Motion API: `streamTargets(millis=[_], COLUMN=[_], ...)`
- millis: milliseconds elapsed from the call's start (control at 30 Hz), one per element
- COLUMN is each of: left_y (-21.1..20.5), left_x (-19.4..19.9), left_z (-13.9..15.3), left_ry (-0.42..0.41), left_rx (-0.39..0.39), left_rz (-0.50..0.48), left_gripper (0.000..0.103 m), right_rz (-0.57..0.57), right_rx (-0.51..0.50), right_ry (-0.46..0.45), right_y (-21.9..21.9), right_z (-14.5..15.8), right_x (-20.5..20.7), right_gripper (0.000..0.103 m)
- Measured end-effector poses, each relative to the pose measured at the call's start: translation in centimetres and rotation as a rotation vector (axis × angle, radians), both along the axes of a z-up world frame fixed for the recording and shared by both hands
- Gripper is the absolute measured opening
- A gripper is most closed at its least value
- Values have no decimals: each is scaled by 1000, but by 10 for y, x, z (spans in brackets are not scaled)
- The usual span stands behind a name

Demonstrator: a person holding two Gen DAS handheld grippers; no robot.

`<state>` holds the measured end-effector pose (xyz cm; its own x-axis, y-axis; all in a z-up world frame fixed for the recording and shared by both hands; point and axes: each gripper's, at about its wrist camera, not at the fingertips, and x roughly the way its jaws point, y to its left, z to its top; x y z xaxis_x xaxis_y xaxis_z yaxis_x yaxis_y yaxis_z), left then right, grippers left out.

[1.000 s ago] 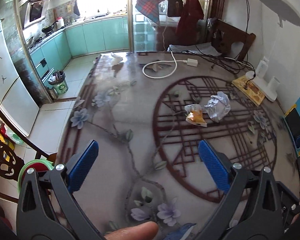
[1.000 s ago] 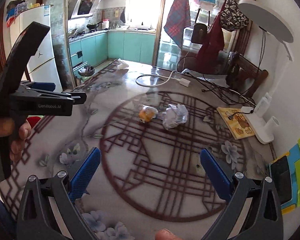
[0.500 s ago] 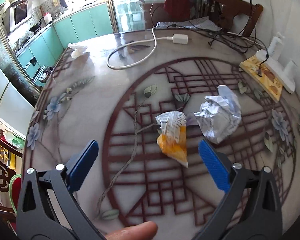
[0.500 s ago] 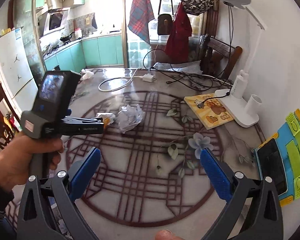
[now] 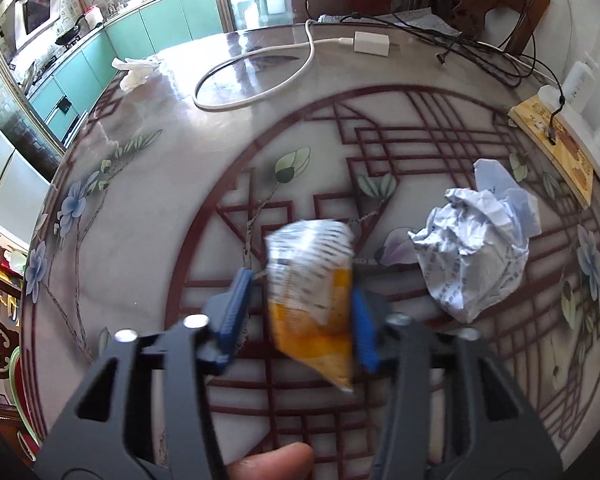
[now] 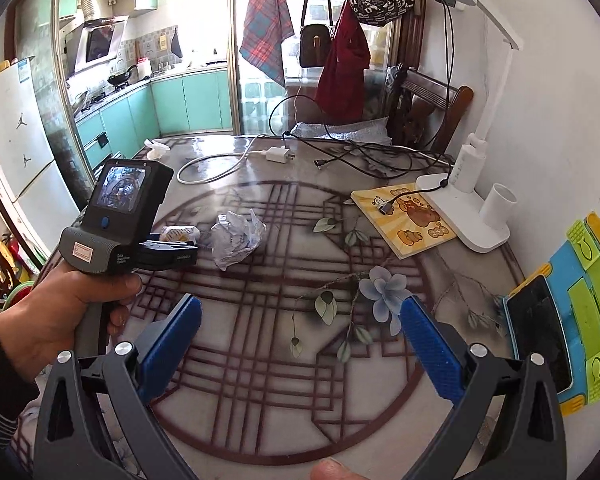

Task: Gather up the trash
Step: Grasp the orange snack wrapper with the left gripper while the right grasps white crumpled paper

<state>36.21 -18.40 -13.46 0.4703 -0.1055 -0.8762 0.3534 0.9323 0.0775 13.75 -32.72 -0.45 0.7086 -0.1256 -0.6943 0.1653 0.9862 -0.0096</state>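
An orange and white snack wrapper (image 5: 312, 280) lies on the patterned table (image 5: 148, 240), between the blue pads of my left gripper (image 5: 300, 284). Its jaws are closing around it: the right pad meets the wrapper's edge, and a small gap shows at the left pad. A crumpled white paper ball (image 5: 472, 248) sits just right of the wrapper. In the right wrist view a hand holds the left gripper (image 6: 188, 250) low over the wrapper (image 6: 179, 233), beside the paper ball (image 6: 236, 236). My right gripper (image 6: 300, 304) hangs open over the table with nothing between its pads.
A white charger with its looped cable (image 5: 260, 76) and a crumpled tissue (image 5: 134, 70) lie at the table's far side. Black cables (image 6: 364, 156), a yellow booklet (image 6: 404, 220), a white lamp base (image 6: 460, 216) and a phone (image 6: 540, 344) line the right edge by the wall.
My left gripper came down over the wrapper and its jaws narrowed from wide open to close around it. The right gripper's view swung left, bringing the hand and left gripper nearer.
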Motion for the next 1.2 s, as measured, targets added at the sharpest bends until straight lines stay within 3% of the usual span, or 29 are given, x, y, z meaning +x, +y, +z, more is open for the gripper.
streamTargets(millis=[300,400,533,800,1200], left_y=[27,47,76,147,239], left_x=[-17,-27,-44,-74,-104], left_z=[21,36,61,100,114], left_ry=[-47,-73,-122,-154,-158], left_rx=[-30,-35,-10,-10,-12], left_rz=[-26,-33,-55,-62,21], left_gripper=[27,26,26,27,27], right_rz=[22,42,60,25,-10], right_rx=[-4,41,92,49,27], right_ry=[10,11,35,115,159], right_y=[14,17,26,39,32], right_z=[-17,-24,-42,-90,-118], right_x=[42,66,104,164,189], right_gripper=[97,97,97,97,93])
